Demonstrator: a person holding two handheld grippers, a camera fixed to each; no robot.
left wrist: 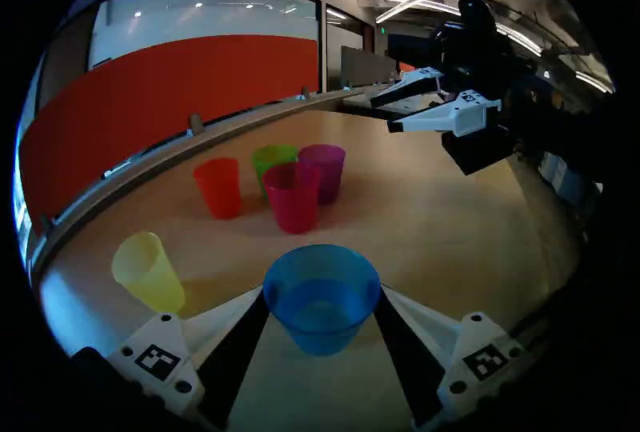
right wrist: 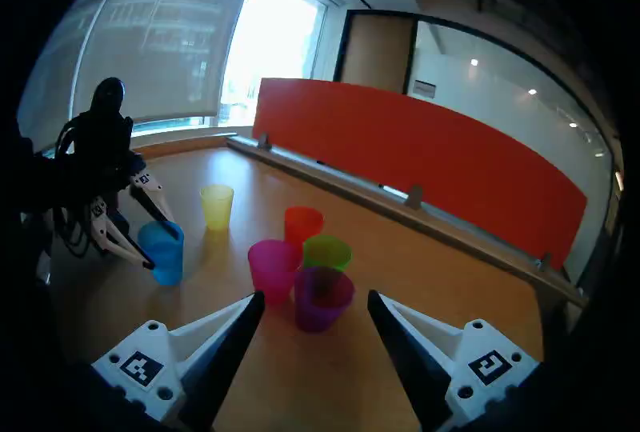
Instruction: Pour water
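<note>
I read the left gripper [left wrist: 322, 294] with both fingers clamped on the blue cup [left wrist: 322, 316], which stands upright on the wooden table [left wrist: 448, 224] (yellow cup [left wrist: 148, 272] just beside it). The right gripper [right wrist: 315, 296] hovers, fingers spread, purple cup [right wrist: 320, 316] just ahead. An orange panel [right wrist: 416, 144] backs the table. Black-and-white tags [left wrist: 157, 360] mark the finger bases.

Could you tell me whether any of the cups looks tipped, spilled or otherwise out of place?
Nothing stands out. The blue cup, yellow cup, red cup, green cup, pink cup and purple cup all stand upright on the table, and I see no spill.
</note>
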